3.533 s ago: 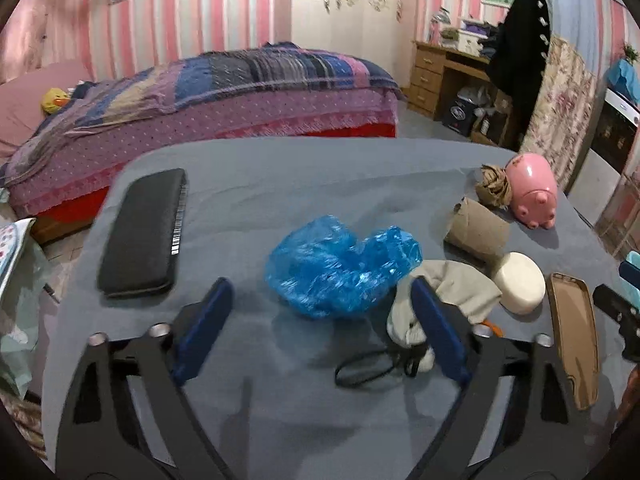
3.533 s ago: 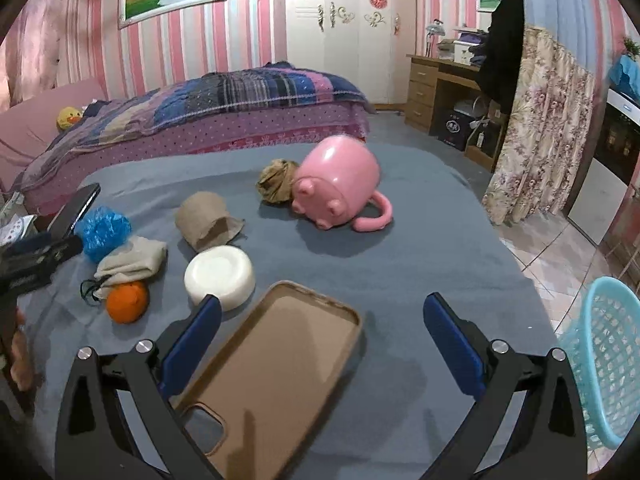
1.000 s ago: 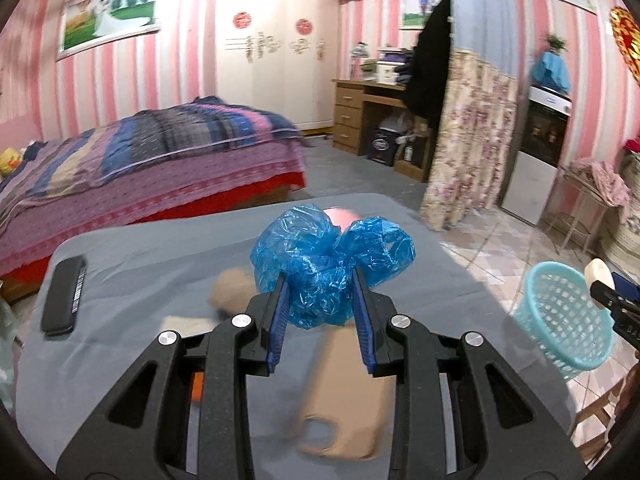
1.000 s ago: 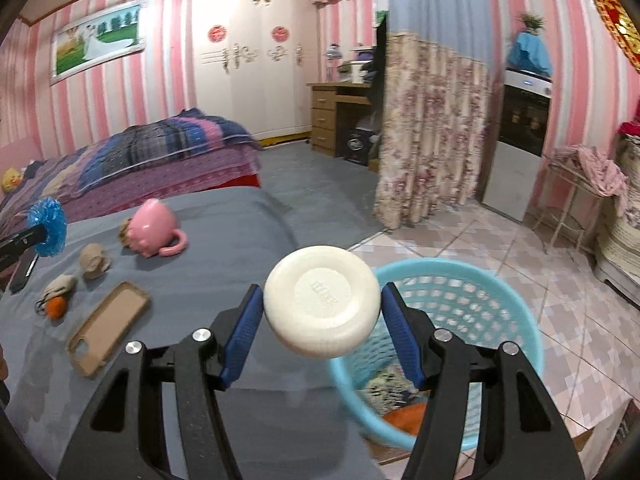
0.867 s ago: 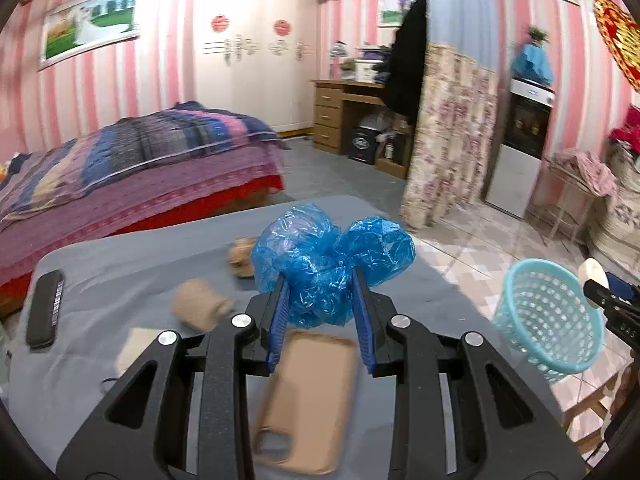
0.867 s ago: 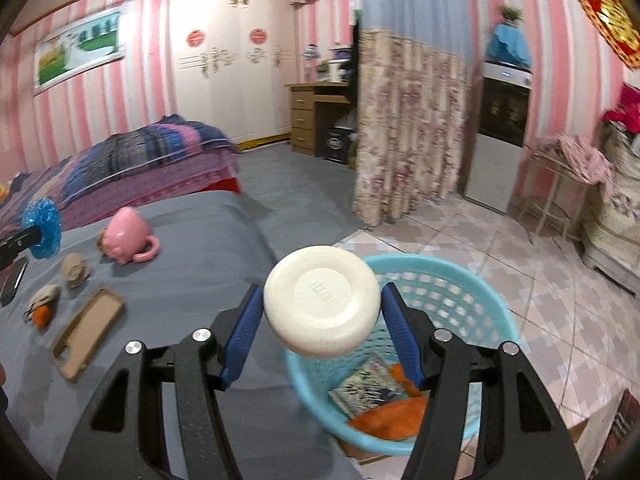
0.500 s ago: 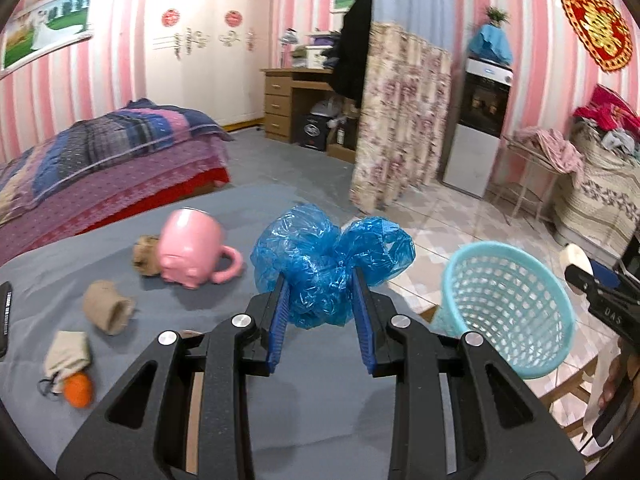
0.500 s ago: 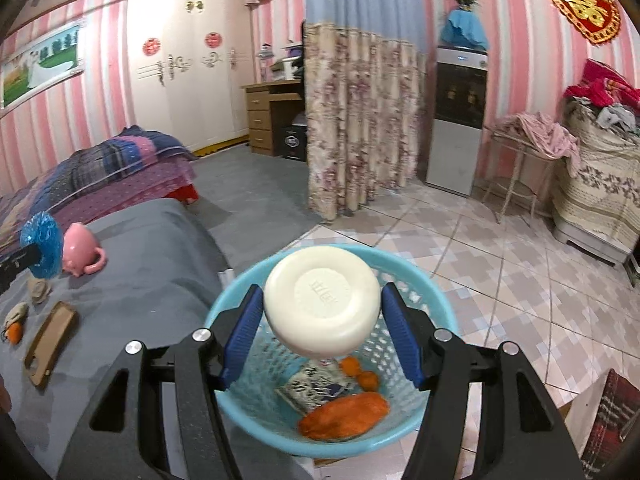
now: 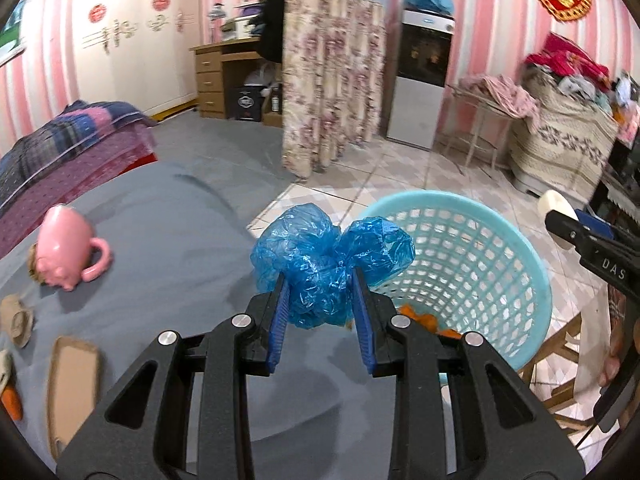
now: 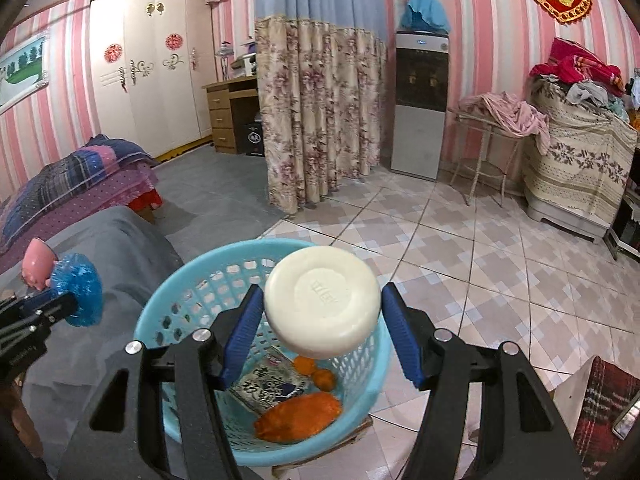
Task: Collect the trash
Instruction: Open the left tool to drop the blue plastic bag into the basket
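A pink-striped bedroom with tiled floor; a grey-covered tabletop (image 9: 168,240) stands beside a light-blue basket (image 10: 192,292) on the floor. The right tongs (image 10: 320,320) are closed on a white round disc (image 10: 322,300), held above the basket's opening; a printed packet (image 10: 268,386) and orange scraps (image 10: 298,416) already lie inside. The left tongs (image 9: 320,312) pinch a crumpled blue plastic bag (image 9: 328,256) over the tabletop's edge, just short of the basket rim. Risks, as judged: the disc sits toward the basket's far side, so an early release or a bounce off the rim could send it rolling across the tiles. The bag is light and springy; it may cling to the pads or drift onto the tabletop if let go before it clears the rim. Left behind on the tabletop: a pink mug (image 9: 66,248) and a brown phone case (image 9: 72,380).
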`<state>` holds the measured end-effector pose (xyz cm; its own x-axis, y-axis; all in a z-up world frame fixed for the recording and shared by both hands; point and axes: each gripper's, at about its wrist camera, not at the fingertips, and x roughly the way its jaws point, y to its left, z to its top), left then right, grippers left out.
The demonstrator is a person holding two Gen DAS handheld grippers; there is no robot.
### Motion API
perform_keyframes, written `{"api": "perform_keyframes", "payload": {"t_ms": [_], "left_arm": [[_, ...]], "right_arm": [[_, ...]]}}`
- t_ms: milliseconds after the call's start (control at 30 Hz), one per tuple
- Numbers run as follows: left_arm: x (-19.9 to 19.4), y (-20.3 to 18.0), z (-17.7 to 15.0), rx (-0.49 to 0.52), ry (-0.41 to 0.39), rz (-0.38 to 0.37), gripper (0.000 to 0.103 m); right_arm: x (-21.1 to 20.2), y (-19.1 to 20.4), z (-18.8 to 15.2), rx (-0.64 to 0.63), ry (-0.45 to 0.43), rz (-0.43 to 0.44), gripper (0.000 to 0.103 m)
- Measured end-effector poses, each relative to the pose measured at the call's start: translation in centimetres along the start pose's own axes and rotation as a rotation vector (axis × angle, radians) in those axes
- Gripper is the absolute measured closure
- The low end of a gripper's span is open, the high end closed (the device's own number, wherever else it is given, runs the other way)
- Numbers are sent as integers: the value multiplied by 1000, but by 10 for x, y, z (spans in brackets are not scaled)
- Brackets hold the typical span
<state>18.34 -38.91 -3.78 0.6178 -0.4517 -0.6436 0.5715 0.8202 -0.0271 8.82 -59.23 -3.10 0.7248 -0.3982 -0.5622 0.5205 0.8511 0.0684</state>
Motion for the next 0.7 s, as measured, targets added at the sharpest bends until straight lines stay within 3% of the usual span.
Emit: {"api": "perform_keyframes", "payload": {"t_ms": [367,433,500,700], "left_arm": [[51,-48,15,38,74,-98,72],[55,-54,18,47,73,-99,65],[57,-56,21,50,64,-86,49],[54,-42,26,39,44,-9,28]], "right_arm": [[11,-21,-1,56,18,6,42],[12,-23,-1,65,18,4,42],[13,-27,-1,74,19,2,42],[16,-28,-3,74,23,-3,42]]}}
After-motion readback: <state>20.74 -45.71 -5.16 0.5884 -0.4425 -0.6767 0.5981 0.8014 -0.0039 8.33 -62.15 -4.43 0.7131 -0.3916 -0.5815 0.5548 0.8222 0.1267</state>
